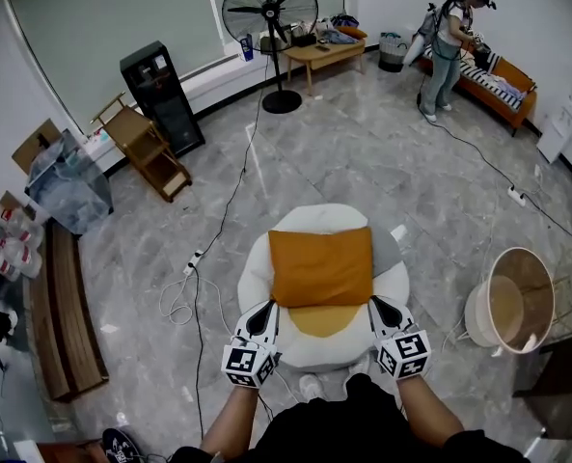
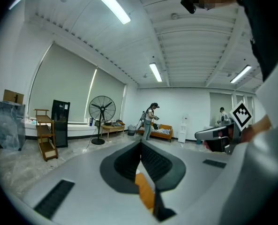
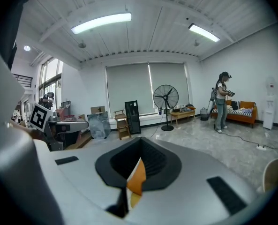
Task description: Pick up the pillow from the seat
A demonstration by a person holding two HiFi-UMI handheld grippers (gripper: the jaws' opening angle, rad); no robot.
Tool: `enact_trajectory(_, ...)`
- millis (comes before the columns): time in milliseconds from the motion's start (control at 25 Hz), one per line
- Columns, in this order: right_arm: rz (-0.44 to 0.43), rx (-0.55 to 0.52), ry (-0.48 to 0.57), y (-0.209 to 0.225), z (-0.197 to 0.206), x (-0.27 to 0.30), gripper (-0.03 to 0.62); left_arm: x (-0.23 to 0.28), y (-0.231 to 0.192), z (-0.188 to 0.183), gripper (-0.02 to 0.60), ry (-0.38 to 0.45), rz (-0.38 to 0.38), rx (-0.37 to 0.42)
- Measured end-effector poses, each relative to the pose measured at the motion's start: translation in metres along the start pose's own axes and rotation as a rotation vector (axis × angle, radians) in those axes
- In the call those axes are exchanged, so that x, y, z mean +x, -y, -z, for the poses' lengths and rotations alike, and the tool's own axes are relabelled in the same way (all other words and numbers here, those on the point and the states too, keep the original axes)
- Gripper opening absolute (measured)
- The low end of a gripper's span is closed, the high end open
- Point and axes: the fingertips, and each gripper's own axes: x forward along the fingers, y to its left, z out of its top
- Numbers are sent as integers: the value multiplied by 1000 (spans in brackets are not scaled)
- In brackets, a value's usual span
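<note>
An orange pillow is spread over a round white seat with a yellow cushion patch. My left gripper is shut on the pillow's near left corner. My right gripper is shut on its near right corner. In the left gripper view a strip of the orange pillow is pinched between the closed jaws of the left gripper. The right gripper view shows an orange fold of the pillow clamped in the right gripper. Whether the pillow is clear of the seat I cannot tell.
A round wooden bin stands right of the seat. A cable and power strip lie on the floor to the left. Farther off are a pedestal fan, black cabinet, wooden shelf, and a person by an orange sofa.
</note>
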Motion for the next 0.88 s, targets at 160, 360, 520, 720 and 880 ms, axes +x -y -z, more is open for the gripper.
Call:
enact_trajectory(160, -17, -2, -7, 21, 3, 6, 6, 21, 8, 5, 12, -25, -10, -16)
enact_trajectory(360, -35, -11, -11, 60, -1, 18, 6, 61, 31, -5, 12, -25, -4, -38)
enact_trajectory(520, -74, -69, -4, 83, -7, 35, 6, 91, 35, -10, 12, -35, -39, -17)
enact_trajectory(720, -117, -70, -25, 116, -2, 56, 6, 119, 35, 15, 12, -103, -85, -3)
enact_trajectory(880, -144, -136, -57, 133, 13, 78, 6, 139, 25, 45, 12, -171, -121, 22)
